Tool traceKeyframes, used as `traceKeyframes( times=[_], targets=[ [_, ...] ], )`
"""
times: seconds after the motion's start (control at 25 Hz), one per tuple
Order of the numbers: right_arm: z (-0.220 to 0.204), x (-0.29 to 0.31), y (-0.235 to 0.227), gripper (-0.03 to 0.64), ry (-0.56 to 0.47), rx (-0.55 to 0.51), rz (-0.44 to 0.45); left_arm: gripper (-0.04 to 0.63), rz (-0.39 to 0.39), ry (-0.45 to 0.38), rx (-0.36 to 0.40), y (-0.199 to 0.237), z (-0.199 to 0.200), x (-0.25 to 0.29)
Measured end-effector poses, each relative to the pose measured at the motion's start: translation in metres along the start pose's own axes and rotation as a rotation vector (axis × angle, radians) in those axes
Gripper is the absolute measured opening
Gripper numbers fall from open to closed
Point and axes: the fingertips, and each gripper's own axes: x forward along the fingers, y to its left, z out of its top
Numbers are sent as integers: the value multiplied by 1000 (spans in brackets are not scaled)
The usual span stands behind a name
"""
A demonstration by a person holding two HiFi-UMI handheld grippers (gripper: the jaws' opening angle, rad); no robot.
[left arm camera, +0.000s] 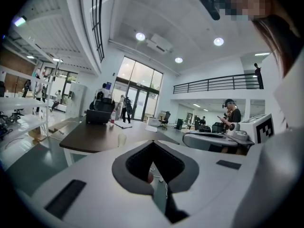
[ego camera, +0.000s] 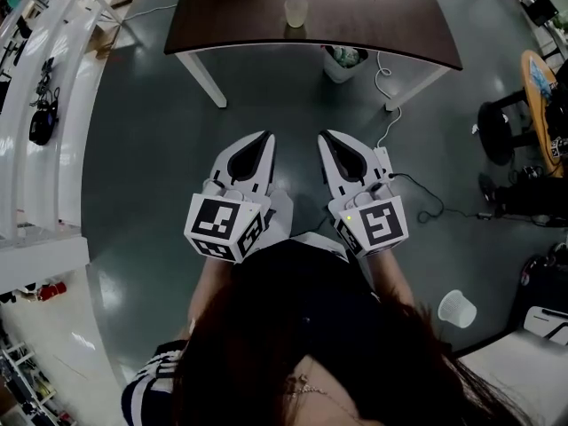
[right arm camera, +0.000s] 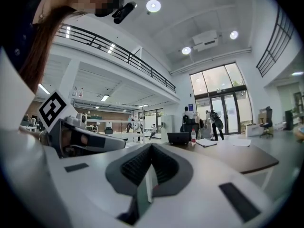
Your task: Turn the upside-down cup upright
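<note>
Nearest the camera are the person's long dark hair and dark top. Just beyond them the white left gripper (ego camera: 265, 137) and the white right gripper (ego camera: 325, 136) are held side by side, slightly apart, each with its black-and-white marker cube towards the body. Both point at the table ahead. In each gripper view the jaws are pressed together with nothing between them. Below them lies the grey-green glossy floor (ego camera: 151, 149). A second pale translucent cup (ego camera: 456, 309) sits off to the right, well apart from the grippers. Farther on stands the dark brown table with white legs (ego camera: 231, 25), with a small white bin (ego camera: 342, 63) beneath it. The translucent plastic cup (ego camera: 295, 11) stands near the table's near edge, well apart from both grippers. Which way up it stands is hard to make out.
</note>
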Motion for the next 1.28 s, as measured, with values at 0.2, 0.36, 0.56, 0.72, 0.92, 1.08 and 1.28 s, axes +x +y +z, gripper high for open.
traceKeyframes(
  times=[0.2,0.36,0.56,0.72,0.92,1.08,1.28],
  targets=[
    [9,40,-10,15,-11,-16,-20,-12,-19,-7,9,33,13,24],
    [12,61,-18,15,-7,-14,-37,-12,-42,-6,13,46,21,41],
    [11,81,-37,16,9,-15,-48,-12,-55,6,6,57,24,66],
    [6,97,-56,15,17,-3,-54,-12,-62,23,-5,64,23,88],
    [1,125,-90,16,22,24,-56,-12,-62,45,-11,77,25,128],
    [-6,153,-124,17,27,42,-48,-12,-65,70,-8,89,26,172],
    [-8,191,-171,17,39,47,-43,-12,-34,59,-18,112,37,228]
  ],
)
